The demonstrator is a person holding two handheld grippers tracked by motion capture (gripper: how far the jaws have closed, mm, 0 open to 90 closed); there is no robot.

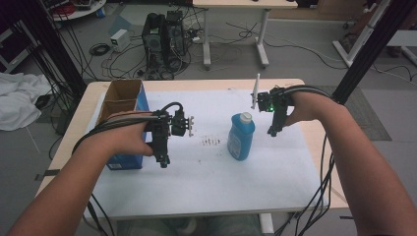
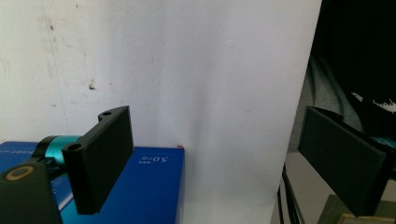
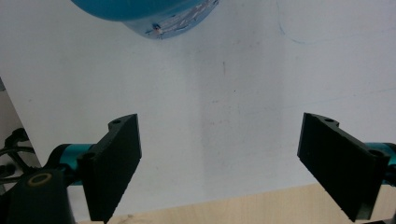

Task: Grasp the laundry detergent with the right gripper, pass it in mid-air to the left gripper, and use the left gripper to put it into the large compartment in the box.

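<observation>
Blue bottle (image 1: 241, 136) upright at table centre. Right gripper (image 1: 273, 131) at its 3 o'clock, jaws apart, empty. Left gripper (image 1: 162, 160) at its 9 o'clock beside box (image 1: 129, 101), jaws apart, empty.

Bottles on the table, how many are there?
1. A blue bottle with a white cap stands upright on the white sheet, right of the middle, between the left tool and the right tool. The cardboard box could hide more.
</observation>
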